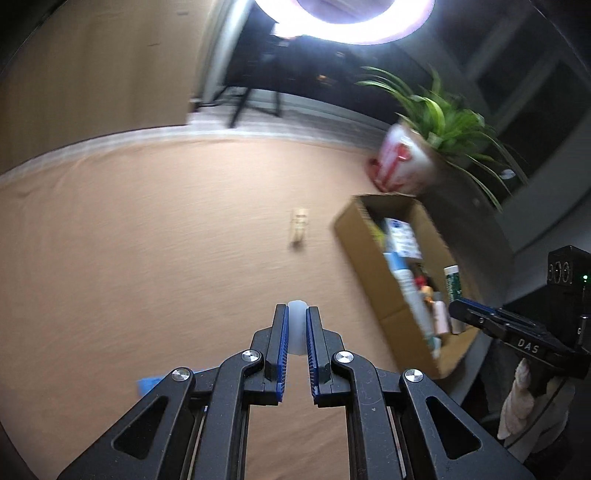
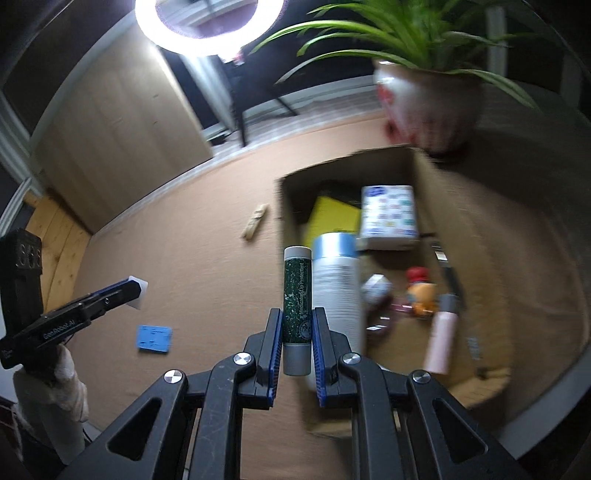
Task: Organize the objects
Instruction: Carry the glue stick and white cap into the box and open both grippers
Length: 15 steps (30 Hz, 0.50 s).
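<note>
My left gripper [image 1: 296, 312] is shut on a small white block [image 1: 297, 325], held above the tan tablecloth [image 1: 147, 240]. The right wrist view shows that same gripper [image 2: 129, 291] at the left with the white block [image 2: 139, 295] at its tips. My right gripper [image 2: 296, 317] is shut on a green lip balm tube [image 2: 296, 306], upright over the near left edge of the open cardboard box [image 2: 424, 173]. In the left wrist view the right gripper [image 1: 458, 308] hangs over the box [image 1: 354, 236] with the tube [image 1: 452, 282]. A wooden clothespin [image 1: 298, 229] [image 2: 255, 221] and a blue block [image 2: 154, 338] lie on the cloth.
The box holds several items: a white cylinder with a blue cap [image 2: 338, 280], a patterned white packet [image 2: 388, 214], a yellow pack [image 2: 334, 218], a pink bottle [image 2: 441, 339]. A potted plant [image 2: 432, 99] stands behind the box. A ring light [image 2: 207, 26] glares overhead.
</note>
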{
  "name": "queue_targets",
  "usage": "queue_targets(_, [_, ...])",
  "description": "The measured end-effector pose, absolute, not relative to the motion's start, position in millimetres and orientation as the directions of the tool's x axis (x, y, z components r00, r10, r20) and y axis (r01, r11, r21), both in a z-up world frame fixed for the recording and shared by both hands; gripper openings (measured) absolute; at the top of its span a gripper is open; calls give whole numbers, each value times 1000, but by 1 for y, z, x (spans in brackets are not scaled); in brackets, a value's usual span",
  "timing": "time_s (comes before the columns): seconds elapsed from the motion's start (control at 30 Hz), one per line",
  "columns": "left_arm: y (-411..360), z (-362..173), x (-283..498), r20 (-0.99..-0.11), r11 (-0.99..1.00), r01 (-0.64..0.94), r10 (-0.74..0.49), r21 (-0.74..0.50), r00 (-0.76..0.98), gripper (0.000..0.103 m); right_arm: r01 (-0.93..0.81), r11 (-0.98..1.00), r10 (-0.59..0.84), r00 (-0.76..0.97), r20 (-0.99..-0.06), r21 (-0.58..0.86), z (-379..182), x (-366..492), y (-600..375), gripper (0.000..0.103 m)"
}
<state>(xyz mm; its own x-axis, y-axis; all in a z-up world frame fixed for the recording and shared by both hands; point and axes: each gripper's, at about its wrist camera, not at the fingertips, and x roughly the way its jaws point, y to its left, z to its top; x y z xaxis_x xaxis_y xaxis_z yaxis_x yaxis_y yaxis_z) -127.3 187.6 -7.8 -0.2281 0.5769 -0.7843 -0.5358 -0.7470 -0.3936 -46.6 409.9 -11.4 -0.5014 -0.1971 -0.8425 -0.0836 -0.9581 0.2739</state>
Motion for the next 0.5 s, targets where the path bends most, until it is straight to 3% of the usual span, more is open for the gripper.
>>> queue_targets(0.5, [345,2,-94,-768,-590,-700,634,-403,-91,10,-192,-951,-115,-507,-854,242,-13,-16,484,14])
